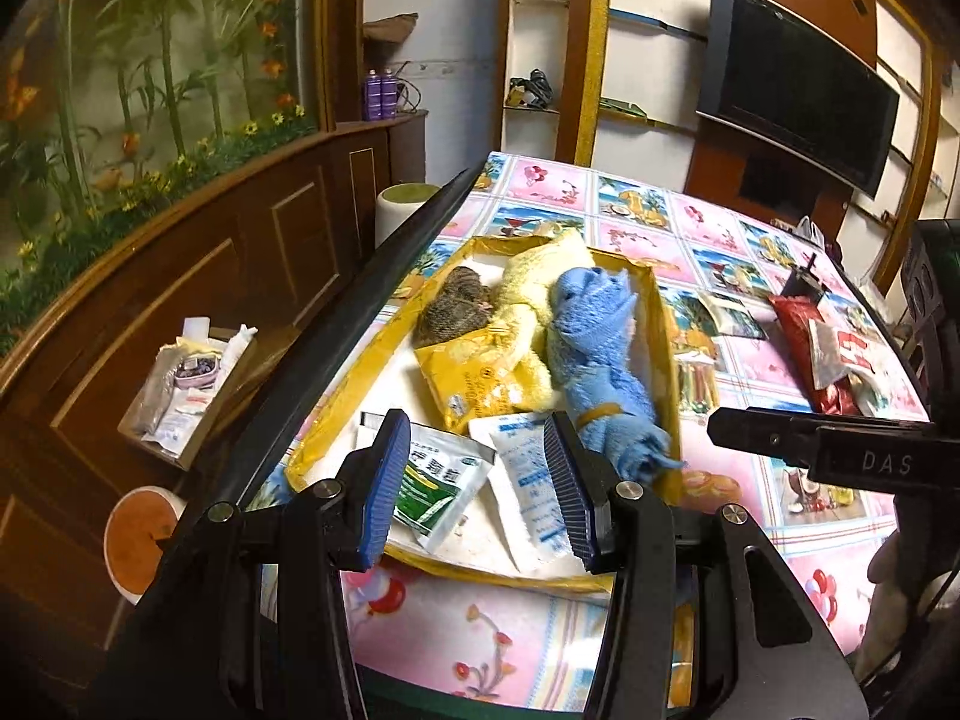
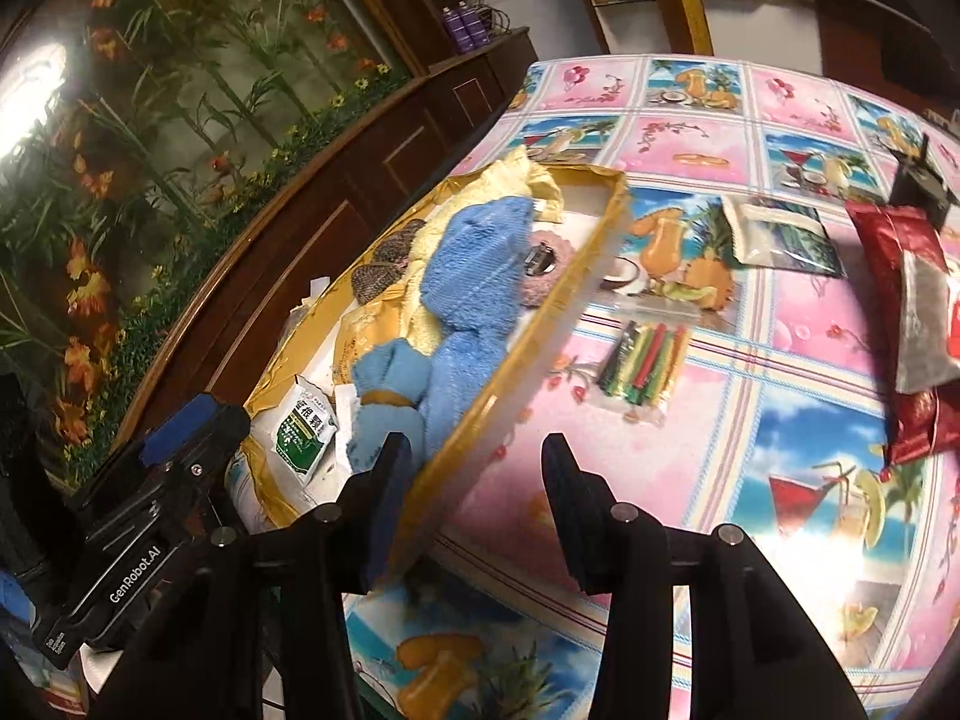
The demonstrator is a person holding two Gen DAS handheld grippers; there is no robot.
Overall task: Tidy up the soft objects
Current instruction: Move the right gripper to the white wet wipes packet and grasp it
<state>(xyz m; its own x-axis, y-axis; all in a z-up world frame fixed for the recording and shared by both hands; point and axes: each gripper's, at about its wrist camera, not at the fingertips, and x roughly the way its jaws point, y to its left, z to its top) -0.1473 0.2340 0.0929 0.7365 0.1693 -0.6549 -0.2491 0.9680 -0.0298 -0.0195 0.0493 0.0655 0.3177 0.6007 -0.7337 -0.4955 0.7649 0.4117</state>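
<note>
A shallow yellow cardboard tray (image 1: 657, 324) lies on a table covered with a pink and blue picture-tile oilcloth (image 2: 690, 360). A rolled blue terry towel bound with a tan band (image 1: 600, 360), a pale yellow terry cloth (image 1: 528, 288), a brown speckled knitted piece (image 1: 450, 312) and several flat paper sachets (image 1: 438, 480) are already packed in it. The step in hand is judged to be a pause between placements, with the tray well filled and the hands free.

The left gripper (image 1: 474, 474) is held over the near end of the tray with its blue ribbed pads spread and nothing between them. The right gripper (image 2: 474, 468) is likewise spread and empty, its left finger just over the tray's right wall (image 2: 540, 324).

Still outside the tray are a red foil pouch (image 2: 900, 252), a clear packet of coloured strips (image 2: 642, 360) and a small dark printed packet (image 2: 780, 234), all to the right. A reach to the right by the right gripper is judged to be called for next.

Open oilcloth is seen between the tray wall and those packets, so the reach is unobstructed. The table's left edge runs close beside the tray, leaving little margin there, and free space inside the tray is limited mostly to its far right corner.
</note>
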